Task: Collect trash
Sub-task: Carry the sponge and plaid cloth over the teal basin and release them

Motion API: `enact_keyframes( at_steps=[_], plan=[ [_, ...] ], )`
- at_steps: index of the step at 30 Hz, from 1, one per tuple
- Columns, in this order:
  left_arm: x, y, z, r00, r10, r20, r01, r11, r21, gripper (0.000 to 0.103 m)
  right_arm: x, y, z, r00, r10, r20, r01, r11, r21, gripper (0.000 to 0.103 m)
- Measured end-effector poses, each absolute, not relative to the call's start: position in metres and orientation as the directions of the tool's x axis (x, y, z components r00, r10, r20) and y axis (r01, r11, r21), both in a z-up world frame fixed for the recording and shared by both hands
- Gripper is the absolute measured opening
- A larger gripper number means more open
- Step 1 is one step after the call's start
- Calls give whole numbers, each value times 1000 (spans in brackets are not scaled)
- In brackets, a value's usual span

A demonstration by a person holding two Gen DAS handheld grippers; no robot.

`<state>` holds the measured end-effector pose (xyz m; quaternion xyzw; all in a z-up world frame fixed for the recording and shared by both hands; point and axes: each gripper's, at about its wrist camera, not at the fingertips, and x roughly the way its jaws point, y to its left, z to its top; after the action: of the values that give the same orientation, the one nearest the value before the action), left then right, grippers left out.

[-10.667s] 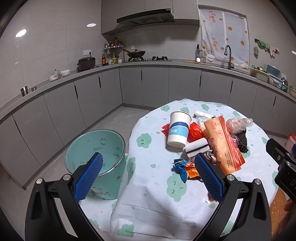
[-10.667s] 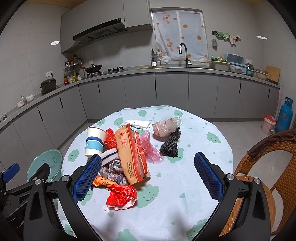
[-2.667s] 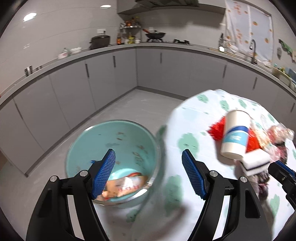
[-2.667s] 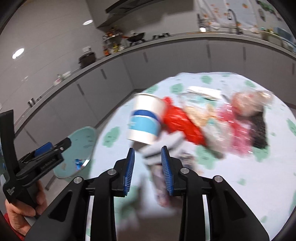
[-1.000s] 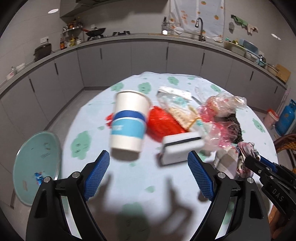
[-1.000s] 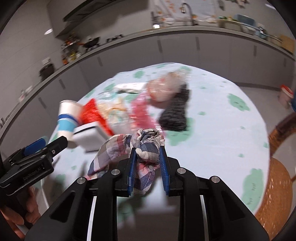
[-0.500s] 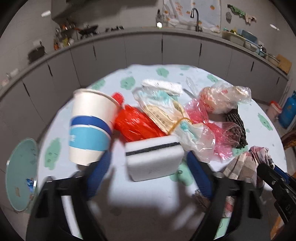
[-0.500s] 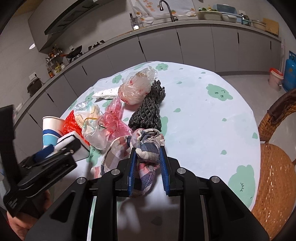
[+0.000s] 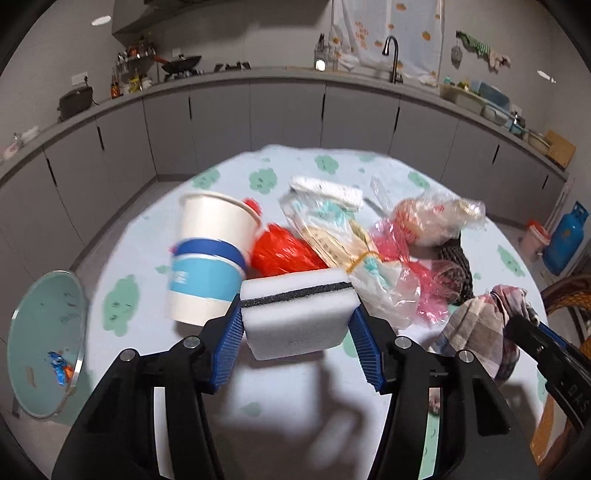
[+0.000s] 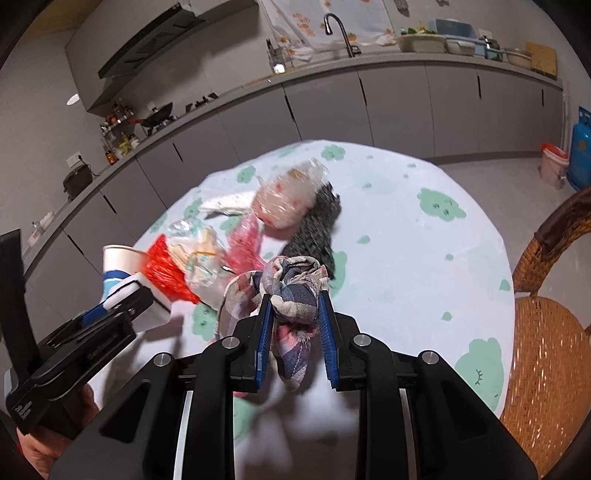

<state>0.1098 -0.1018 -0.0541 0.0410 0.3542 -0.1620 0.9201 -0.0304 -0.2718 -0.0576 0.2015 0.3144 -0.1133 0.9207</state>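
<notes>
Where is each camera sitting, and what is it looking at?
Left wrist: on the left gripper, looking along its fingers at the white sponge it grips.
Right wrist: on the right gripper, looking at the plaid cloth it pinches; a hand shows low left.
Both see the paper cup and round table.

A grey run of kitchen cabinets (image 9: 288,110) lines the far wall, with a black faucet (image 9: 392,55) under a fruit-print curtain (image 9: 388,29). A wok (image 9: 181,63) sits on the stove beside bottles, beneath the range hood (image 10: 147,40). A blue gas cylinder (image 9: 563,240) stands on the floor near a small red-rimmed bucket (image 10: 552,164). A wicker chair (image 10: 546,325) stands at the right.
</notes>
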Motion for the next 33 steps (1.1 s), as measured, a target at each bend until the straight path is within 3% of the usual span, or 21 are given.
enact_keyframes(
  at_steps=[18,33],
  plan=[
    [88,4,-17,768,-195,-610,176,980,-91,56,-7,-192,1,859,24,-511,125,958,257,25],
    [91,93,-13,792,-47,-609,-12,996,-93,56,29,-114,9,849,168,-501,-52,970,236,25]
  ],
)
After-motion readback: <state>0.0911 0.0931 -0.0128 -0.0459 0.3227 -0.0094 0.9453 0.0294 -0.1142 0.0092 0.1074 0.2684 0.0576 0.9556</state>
